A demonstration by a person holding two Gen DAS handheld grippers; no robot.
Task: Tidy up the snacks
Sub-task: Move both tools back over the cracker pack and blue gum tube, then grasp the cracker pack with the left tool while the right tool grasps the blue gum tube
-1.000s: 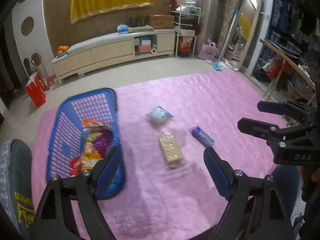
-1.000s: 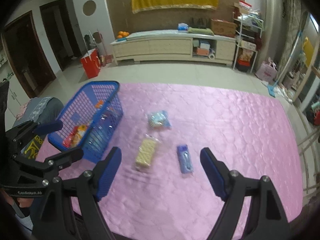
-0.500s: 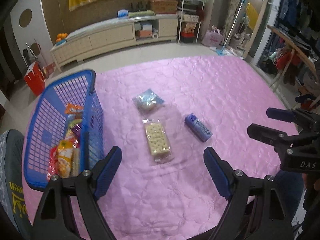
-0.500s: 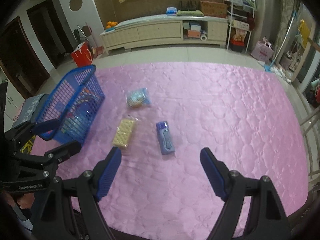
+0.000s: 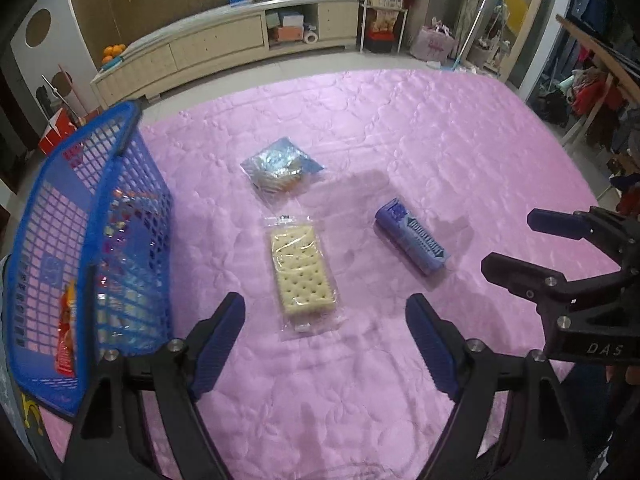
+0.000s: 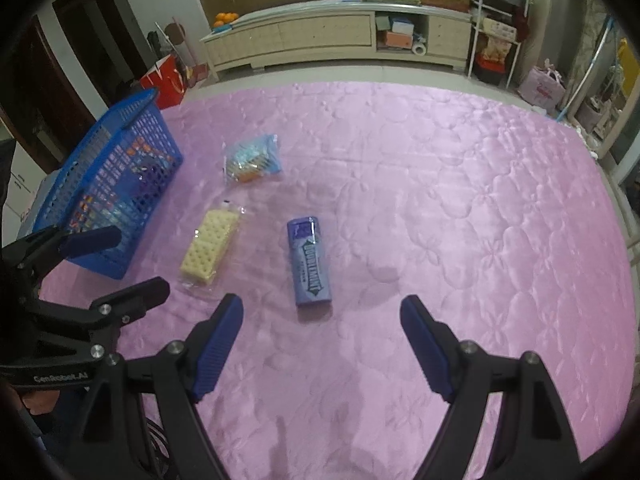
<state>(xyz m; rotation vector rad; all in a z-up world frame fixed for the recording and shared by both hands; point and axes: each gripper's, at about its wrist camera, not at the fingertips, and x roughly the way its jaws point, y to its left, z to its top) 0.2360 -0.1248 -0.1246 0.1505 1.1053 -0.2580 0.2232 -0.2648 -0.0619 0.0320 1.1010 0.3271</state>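
Observation:
Three snacks lie on the pink quilt point(image 5: 420, 128): a clear pack of crackers point(image 5: 301, 274), a purple gum pack point(image 5: 412, 242) and a blue bag of small snacks point(image 5: 278, 168). The blue basket point(image 5: 96, 200) at the left holds several packets. My left gripper point(image 5: 326, 322) hovers just short of the crackers, its jaws closing a little with nothing between them. In the right wrist view, the right gripper point(image 6: 322, 326) stands open just short of the gum pack point(image 6: 310, 266), with the crackers point(image 6: 210, 246) and the basket point(image 6: 116, 176) to its left.
The quilt point(image 6: 460, 184) stretches wide to the right of the snacks. Beyond its far edge run a tiled floor and a long low cabinet point(image 5: 224, 46). A red bag point(image 6: 166, 80) stands by the basket. A clothes rack point(image 5: 592, 80) is at the right.
Both grippers have come down and forward toward the quilt, so the snacks look larger and nearer. The crackers now sit just ahead of the left jaws, the gum pack ahead of the right.

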